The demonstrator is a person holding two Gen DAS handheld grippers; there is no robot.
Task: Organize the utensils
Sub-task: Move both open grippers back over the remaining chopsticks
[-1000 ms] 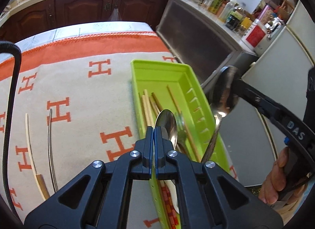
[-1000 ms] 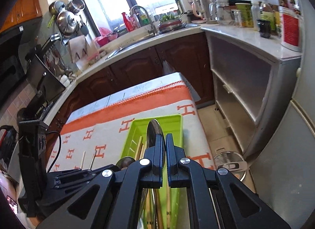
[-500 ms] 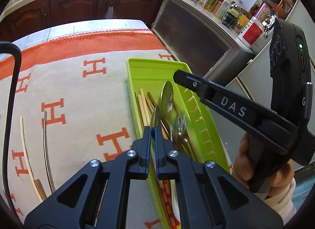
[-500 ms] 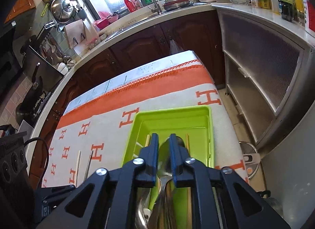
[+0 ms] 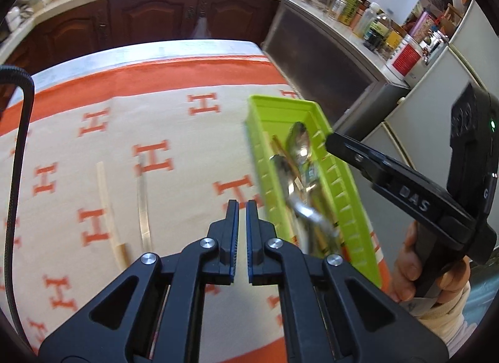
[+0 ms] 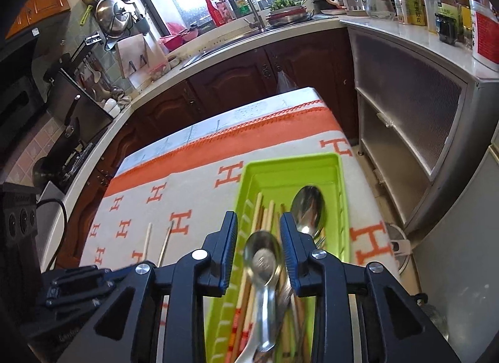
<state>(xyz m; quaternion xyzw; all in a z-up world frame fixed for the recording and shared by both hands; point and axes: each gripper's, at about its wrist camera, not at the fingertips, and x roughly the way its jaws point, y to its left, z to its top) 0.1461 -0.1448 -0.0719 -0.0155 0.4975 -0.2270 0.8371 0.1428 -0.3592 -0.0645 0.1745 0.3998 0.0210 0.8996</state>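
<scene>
Lying left of the left gripper (image 5: 242, 207): two loose sticks, one pale chopstick (image 5: 107, 207) and one metal chopstick (image 5: 144, 207), long axes pointing away. Left gripper's jaws nearly closed, slim gap, holding nothing. Right of it, green tray (image 6: 341, 207) runs lengthwise away. Right gripper (image 6: 259, 232) spread wide, empty, over tray; two spoons (image 6: 263, 261), bowls far end, one between its fingers.

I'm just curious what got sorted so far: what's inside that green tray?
The green tray holds two metal spoons, a bundle of chopsticks and fork tines. The near end lies behind the open right gripper, so anything there stays unseen.
</scene>
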